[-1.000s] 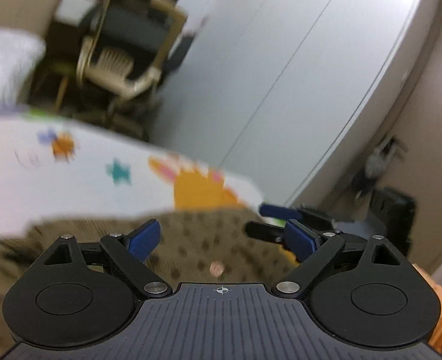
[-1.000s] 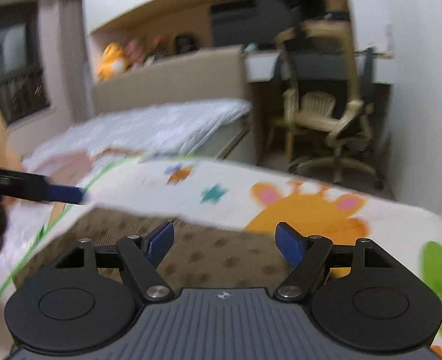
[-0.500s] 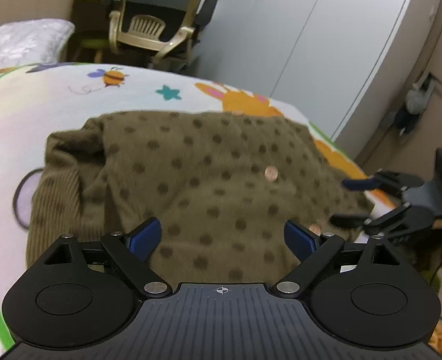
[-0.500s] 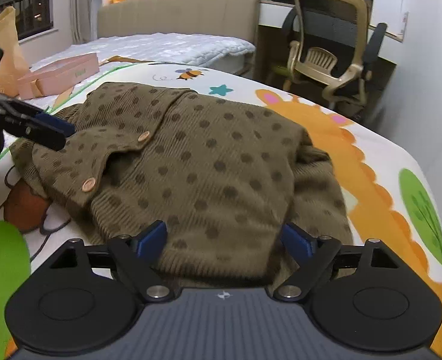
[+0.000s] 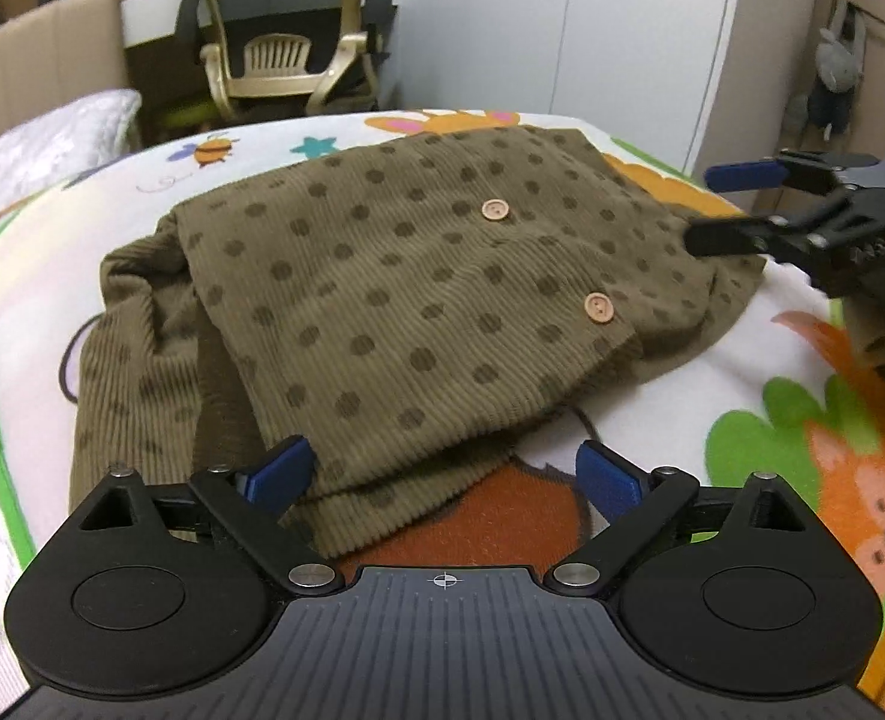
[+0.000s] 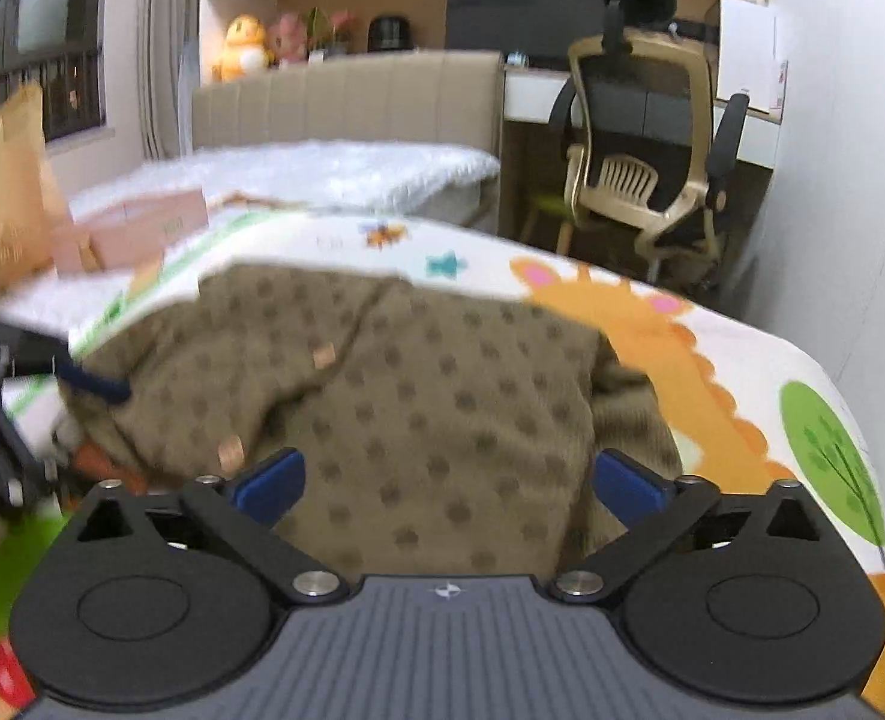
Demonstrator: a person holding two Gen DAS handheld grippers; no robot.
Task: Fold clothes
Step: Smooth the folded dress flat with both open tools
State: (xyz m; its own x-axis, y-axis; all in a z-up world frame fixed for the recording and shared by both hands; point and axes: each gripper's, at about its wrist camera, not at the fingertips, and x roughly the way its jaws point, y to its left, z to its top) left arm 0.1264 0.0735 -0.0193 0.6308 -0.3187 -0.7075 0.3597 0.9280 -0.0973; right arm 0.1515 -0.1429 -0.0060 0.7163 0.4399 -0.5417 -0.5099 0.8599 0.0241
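Observation:
An olive-brown corduroy garment (image 5: 394, 306) with dark dots and tan buttons lies folded in a bundle on the cartoon-print bedsheet (image 5: 772, 420). It also shows in the right wrist view (image 6: 430, 396), blurred. My left gripper (image 5: 445, 471) is open and empty, at the garment's near edge. My right gripper (image 6: 448, 486) is open and empty, low over the garment's near part. The right gripper shows in the left wrist view (image 5: 736, 204) at the garment's right edge, jaws apart. The left gripper's finger (image 6: 91, 384) shows at the left of the right wrist view.
A beige office chair (image 6: 646, 180) stands past the bed by a desk. A white pillow (image 6: 334, 171) and a pink box (image 6: 130, 234) lie at the head of the bed. White wardrobe doors (image 5: 622, 24) stand behind. A grey plush toy (image 5: 841, 66) hangs at the right.
Both grippers have drawn back from the garment toward its near edges. The left view now shows bare sheet between its fingers; the right gripper has dropped lower. Both stayed open.

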